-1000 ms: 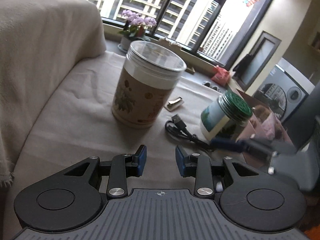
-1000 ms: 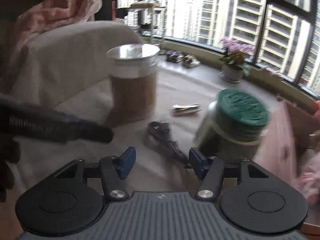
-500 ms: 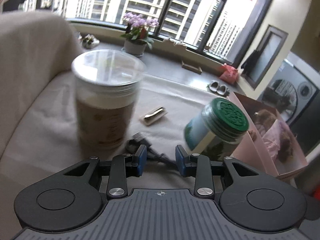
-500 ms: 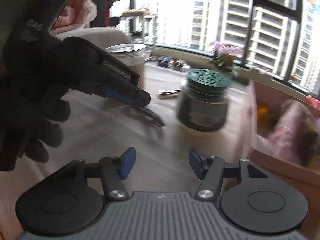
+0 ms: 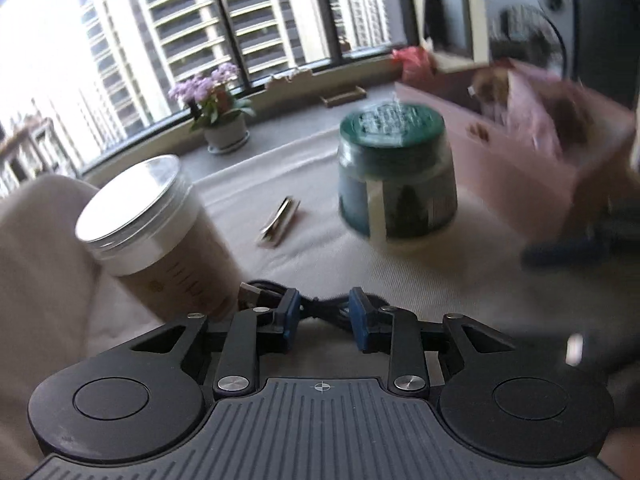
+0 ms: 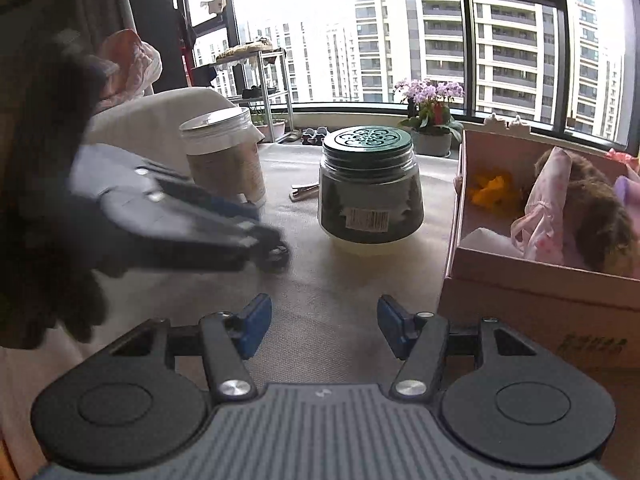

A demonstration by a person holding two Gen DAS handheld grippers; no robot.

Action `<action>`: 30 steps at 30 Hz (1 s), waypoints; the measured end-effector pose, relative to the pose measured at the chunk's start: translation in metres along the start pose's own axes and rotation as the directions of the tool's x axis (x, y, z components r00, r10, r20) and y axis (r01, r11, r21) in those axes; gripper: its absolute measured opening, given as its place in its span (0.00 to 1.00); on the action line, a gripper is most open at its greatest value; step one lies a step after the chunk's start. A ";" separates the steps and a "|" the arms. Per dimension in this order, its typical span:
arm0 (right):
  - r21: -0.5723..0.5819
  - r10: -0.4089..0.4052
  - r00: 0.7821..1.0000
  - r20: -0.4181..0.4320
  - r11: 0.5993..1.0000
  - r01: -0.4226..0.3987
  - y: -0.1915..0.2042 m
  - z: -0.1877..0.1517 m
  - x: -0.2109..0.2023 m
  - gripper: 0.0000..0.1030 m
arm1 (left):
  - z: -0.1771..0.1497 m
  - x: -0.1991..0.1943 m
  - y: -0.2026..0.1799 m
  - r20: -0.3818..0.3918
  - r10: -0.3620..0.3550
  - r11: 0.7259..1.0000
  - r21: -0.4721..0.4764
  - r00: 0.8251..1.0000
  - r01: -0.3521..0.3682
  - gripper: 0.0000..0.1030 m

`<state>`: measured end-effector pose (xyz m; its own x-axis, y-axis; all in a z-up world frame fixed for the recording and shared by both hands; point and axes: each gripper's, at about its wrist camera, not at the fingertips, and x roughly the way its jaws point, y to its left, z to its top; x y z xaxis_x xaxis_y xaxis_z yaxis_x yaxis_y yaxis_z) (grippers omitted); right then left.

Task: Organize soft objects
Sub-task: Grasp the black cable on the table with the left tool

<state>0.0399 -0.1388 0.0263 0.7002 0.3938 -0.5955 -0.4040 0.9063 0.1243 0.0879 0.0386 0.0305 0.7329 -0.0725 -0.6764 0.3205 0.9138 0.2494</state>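
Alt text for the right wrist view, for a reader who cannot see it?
The right tongs hang open and empty over a cloth-covered table, facing a green-lidded jar. To the right a pink cardboard box holds a brown plush toy; the blurred left tongs reach in at left.

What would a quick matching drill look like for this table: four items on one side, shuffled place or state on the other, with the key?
Items:
1. black cable
2. green-lidded jar
3. plush toy
4. metal clip

Descriptions:
A. inside the pink box
B. flat on the cloth between the two jars
C. between the left tongs
D. upright, barcode label showing

Pairs: 1-C, 2-D, 3-A, 4-B
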 end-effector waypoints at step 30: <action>-0.041 -0.021 0.998 -0.065 0.999 0.018 0.013 0.000 0.011 0.72 | 0.029 0.030 0.014 -0.070 -0.083 0.917 -0.395 0.994 0.049 0.35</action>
<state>0.0417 -0.1226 0.0215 0.6685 0.3643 -0.6484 -0.4151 0.9062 0.0811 0.1317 0.0381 0.0337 0.6599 -0.1202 -0.7417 0.0930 0.9926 -0.0782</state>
